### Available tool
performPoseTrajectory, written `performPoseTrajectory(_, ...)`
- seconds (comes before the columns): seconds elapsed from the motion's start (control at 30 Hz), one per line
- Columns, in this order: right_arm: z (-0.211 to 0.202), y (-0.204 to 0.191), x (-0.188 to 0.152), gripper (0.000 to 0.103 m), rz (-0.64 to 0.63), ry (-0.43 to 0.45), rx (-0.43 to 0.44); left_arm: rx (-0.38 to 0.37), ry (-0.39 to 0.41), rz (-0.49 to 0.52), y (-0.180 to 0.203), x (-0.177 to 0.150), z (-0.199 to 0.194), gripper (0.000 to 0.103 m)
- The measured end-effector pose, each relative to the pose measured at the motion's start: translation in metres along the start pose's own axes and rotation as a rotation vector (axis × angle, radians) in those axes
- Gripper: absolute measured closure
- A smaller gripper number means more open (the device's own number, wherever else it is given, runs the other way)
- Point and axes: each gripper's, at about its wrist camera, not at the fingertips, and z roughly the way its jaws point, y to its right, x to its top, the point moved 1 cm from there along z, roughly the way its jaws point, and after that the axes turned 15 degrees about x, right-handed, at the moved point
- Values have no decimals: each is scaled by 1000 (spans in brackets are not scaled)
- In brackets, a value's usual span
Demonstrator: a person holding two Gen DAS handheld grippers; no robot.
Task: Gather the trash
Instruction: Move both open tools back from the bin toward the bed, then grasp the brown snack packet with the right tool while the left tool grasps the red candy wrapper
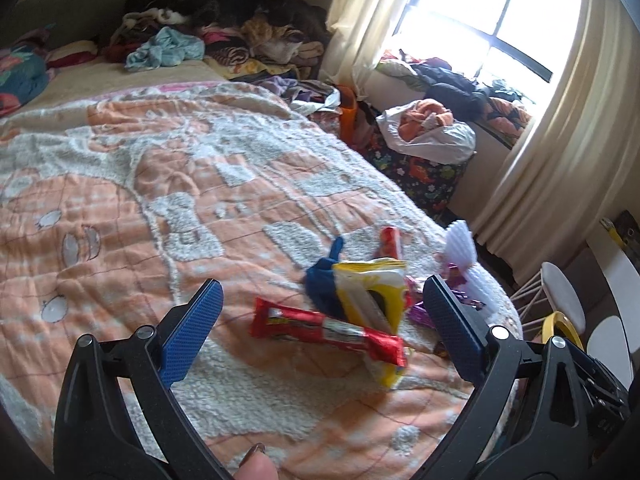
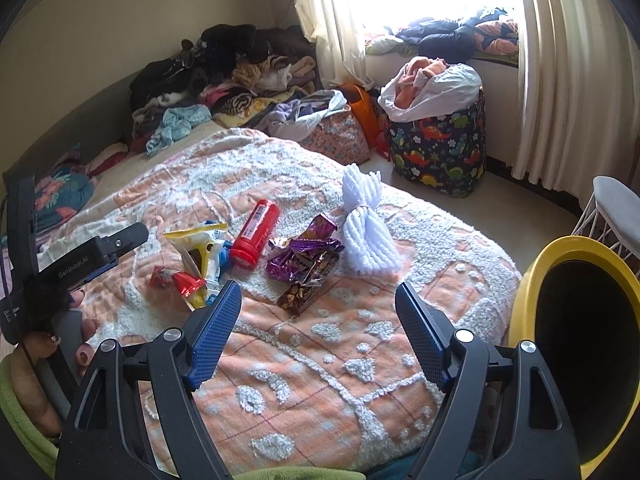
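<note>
Left gripper [image 1: 320, 320]: jaws spread wide, nothing between the pads, hovering over the orange and white blanket [image 1: 140, 184] at lower centre of the left wrist frame. Red wrapper [image 1: 326, 330] lying directly ahead between the fingers, at centre frame, touching the yellow packet [image 1: 370, 300] just beyond it. Blue item [image 1: 322, 280] behind the packet; red tube [image 1: 390, 240] further up; purple foil wrappers [image 1: 420, 312] partly hidden by the right-hand finger; white pleated item [image 1: 462, 246] at right of the pile.

Right gripper [image 2: 318, 324]: jaws likewise wide apart, holding nothing, at lower centre of the right wrist frame. Trash cluster above and left of it on the blanket: red tube [image 2: 255, 234], purple foil wrappers [image 2: 304, 256], brown wrapper [image 2: 300, 296] nearest the fingers. Yellow bin [image 2: 536, 276] at right edge, beside the bed. Dinosaur-print basket [image 2: 440, 148] at upper right, near the curtain [image 2: 560, 80].
</note>
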Motion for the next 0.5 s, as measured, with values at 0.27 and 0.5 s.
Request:
performPoseTrajectory(0.27,34,9,4,27,33,-53,-1,32,-94,-87,-26,-9,25,11)
performPoseTrajectory(0.5,73,16,-1,34,75,-128,-3,-2,-174,-167,-38,-18,41,21)
